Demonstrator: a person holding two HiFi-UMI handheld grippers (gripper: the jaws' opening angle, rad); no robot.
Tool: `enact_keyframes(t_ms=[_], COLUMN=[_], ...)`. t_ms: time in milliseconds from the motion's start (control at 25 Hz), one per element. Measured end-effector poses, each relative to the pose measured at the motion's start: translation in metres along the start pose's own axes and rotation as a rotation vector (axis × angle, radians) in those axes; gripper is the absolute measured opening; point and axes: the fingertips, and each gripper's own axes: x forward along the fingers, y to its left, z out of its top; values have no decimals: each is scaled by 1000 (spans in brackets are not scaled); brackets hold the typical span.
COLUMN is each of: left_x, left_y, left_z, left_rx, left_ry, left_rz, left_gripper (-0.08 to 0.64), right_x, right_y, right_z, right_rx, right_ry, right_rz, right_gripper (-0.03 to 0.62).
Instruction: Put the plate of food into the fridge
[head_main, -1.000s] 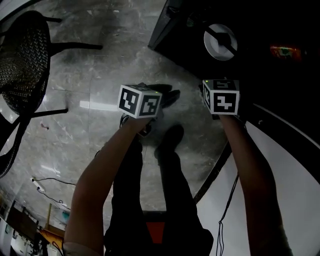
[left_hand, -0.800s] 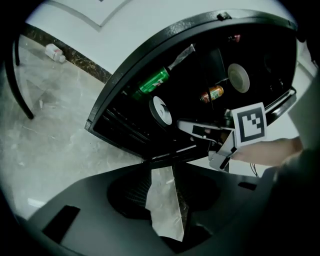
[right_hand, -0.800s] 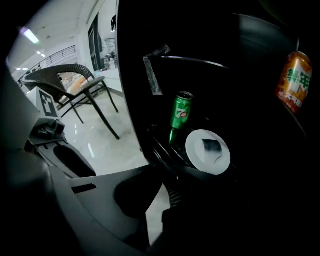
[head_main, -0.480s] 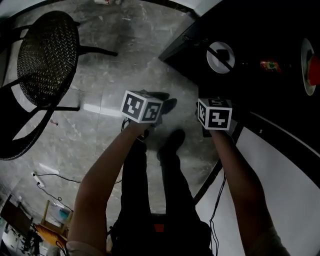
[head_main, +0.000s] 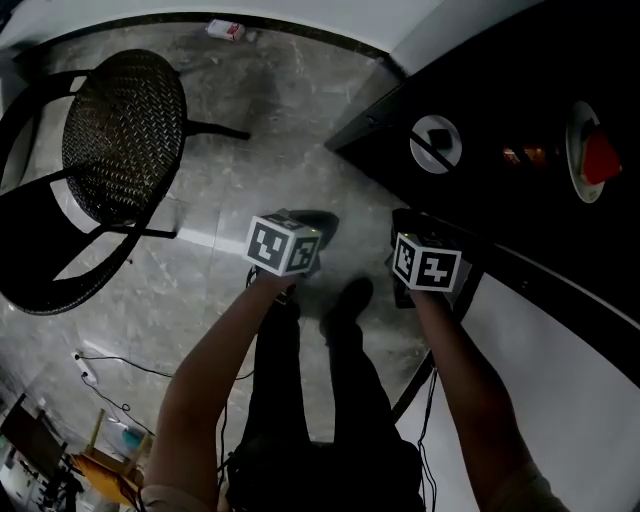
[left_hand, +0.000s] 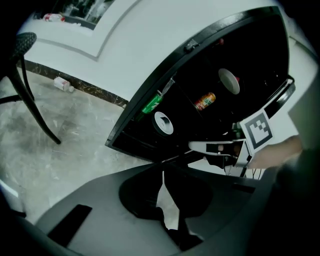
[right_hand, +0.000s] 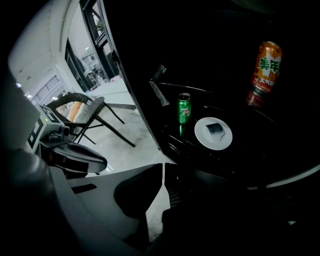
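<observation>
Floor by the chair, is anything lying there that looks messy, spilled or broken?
A little. A small white and red carton lies alone on the floor right by the wall, beyond the chair. It looks like dropped litter, since nothing else sits near it. Nothing looks spilled or broken.

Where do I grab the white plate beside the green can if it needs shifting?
Probably the near rim of the plate, from the front, jaws above and below: it lies flat, food sits mid-plate, and the green can crowds its far-left side.
</observation>
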Motion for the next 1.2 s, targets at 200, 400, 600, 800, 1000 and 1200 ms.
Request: enact_keyframes(t_ms=[200,400,600,800,1000,1200], left_x=[-10,-28,-56,-86,-111,-141], left_y=[-13,-23,-18,-22,-31,-33], left_z=[5,10,12,19,22,28], left_rx=[46,87,56,54,48,77], left_ry=[16,28,22,32,62,70], left_rz=[29,52,93,140,169,209], left_gripper=[11,11,11,11,11,11], right_x=[-17,-35,-55,-76,-96,-112], right_y=[18,31,42,58,79,105], right_z=[-4,0,2,6,11,24], right_rx=[10,51,95,134,187,186], right_ry=[21,30,39,48,53,35], right_rz=[25,30,19,13,25,57], right_gripper=[31,31,31,31,31,29])
